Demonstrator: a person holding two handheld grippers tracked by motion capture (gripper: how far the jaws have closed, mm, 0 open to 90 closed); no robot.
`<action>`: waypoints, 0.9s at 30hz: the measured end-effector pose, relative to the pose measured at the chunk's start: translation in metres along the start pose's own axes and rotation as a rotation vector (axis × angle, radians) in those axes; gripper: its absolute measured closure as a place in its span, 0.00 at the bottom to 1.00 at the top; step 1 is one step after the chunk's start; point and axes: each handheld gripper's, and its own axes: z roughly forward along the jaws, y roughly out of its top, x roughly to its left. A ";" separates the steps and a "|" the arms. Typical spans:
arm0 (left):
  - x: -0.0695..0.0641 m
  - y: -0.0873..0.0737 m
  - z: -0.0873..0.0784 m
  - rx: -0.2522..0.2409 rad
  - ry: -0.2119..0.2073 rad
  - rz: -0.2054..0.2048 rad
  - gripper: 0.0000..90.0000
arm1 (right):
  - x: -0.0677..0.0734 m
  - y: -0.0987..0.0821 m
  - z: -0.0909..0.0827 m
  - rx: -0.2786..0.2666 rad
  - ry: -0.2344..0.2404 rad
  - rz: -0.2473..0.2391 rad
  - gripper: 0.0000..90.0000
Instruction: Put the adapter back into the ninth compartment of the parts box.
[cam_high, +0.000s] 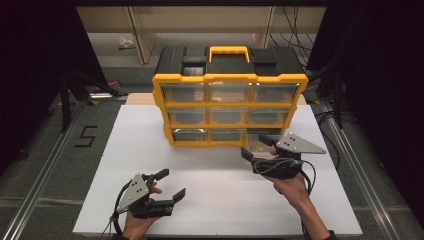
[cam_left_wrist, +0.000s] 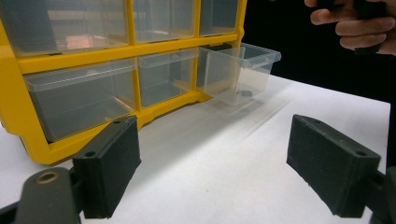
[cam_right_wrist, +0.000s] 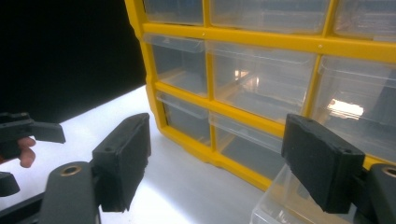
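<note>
Your right gripper (cam_high: 260, 150) hangs over the pulled-out bottom-right drawer (cam_left_wrist: 238, 74) of the yellow organizer (cam_high: 230, 107), jaws spread and holding nothing (probably lined up to reach in or push it shut). Your left gripper (cam_high: 167, 187) waits open near the tabletop (cam_high: 220, 200) front edge, likely just staying clear.

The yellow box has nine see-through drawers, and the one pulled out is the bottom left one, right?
Not quite. The yellow drawer organizer does have nine see-through drawers, but the pulled-out drawer is the bottom right one, not the bottom left. The left gripper view shows it sticking out onto the white table, near the right tool.
</note>
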 end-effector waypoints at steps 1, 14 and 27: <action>0.000 0.000 0.000 0.000 -0.001 -0.001 0.19 | 0.000 -0.001 0.000 -0.003 0.002 0.003 0.26; 0.001 -0.001 0.000 0.005 -0.002 -0.010 0.19 | -0.001 -0.011 0.002 -0.020 0.027 0.025 0.17; 0.001 -0.001 0.000 0.007 0.003 -0.004 0.19 | 0.005 -0.021 0.000 -0.033 0.040 0.008 0.17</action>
